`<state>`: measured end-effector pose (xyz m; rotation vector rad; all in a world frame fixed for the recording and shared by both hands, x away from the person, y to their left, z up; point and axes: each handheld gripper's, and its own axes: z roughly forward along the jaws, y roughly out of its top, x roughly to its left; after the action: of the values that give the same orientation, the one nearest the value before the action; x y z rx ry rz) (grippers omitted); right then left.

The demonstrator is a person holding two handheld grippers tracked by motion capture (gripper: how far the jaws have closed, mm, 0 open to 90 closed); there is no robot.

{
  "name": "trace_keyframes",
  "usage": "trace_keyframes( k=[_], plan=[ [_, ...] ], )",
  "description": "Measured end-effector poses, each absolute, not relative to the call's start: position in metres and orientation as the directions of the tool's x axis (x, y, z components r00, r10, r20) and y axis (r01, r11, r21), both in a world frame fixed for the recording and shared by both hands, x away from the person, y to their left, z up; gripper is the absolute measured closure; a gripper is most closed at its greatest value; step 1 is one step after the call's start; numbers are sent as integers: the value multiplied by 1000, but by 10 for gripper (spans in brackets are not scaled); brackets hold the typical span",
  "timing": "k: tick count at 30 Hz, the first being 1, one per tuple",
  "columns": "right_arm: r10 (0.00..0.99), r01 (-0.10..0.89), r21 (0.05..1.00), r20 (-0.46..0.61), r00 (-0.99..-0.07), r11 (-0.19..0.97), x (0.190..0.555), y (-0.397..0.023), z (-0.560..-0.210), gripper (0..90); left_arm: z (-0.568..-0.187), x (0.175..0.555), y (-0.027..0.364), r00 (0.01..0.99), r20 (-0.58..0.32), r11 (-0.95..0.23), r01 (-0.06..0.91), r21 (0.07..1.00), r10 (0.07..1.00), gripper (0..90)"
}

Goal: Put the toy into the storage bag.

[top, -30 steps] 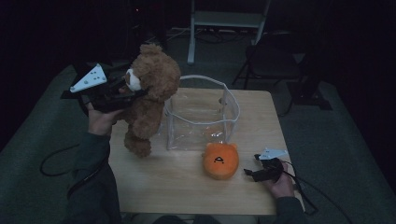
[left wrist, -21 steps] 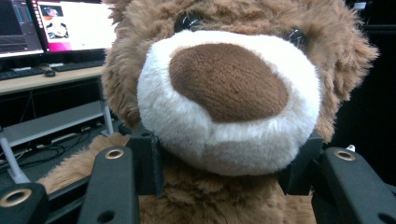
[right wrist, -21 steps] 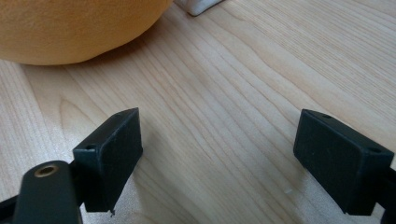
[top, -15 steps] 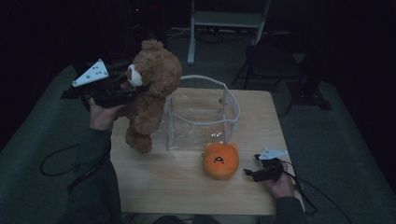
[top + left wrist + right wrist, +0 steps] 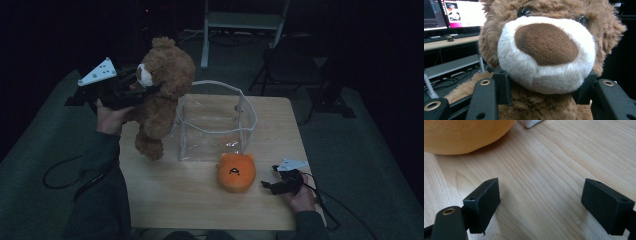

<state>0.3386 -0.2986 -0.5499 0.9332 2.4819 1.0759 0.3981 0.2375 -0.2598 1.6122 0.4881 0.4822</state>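
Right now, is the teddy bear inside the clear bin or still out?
Out. The teddy bear hangs left of the clear bin, clamped at its neck by the left gripper; its feet dangle above the table.

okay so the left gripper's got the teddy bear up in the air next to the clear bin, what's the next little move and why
Probably carry the teddy bear sideways until it hangs over the clear bin, then lower it. The left gripper is clamped under the bear's muzzle, with its feet off the table beside the bin's left wall. The bin is open-topped and looks empty. The right gripper rests open by the orange plush.

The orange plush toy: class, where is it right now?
In the high view the orange plush toy sits on the table, just in front of the clear bag, with the right gripper resting beside it.
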Motion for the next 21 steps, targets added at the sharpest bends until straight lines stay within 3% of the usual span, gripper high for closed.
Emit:
trace_keyframes(
  k=[21],
  plan=[
    [659, 451, 730, 1, -752, 514, 338, -299, -550, 147, -247, 412, 231, 826, 28, -100, 35, 994, 562, 453]
  ],
)
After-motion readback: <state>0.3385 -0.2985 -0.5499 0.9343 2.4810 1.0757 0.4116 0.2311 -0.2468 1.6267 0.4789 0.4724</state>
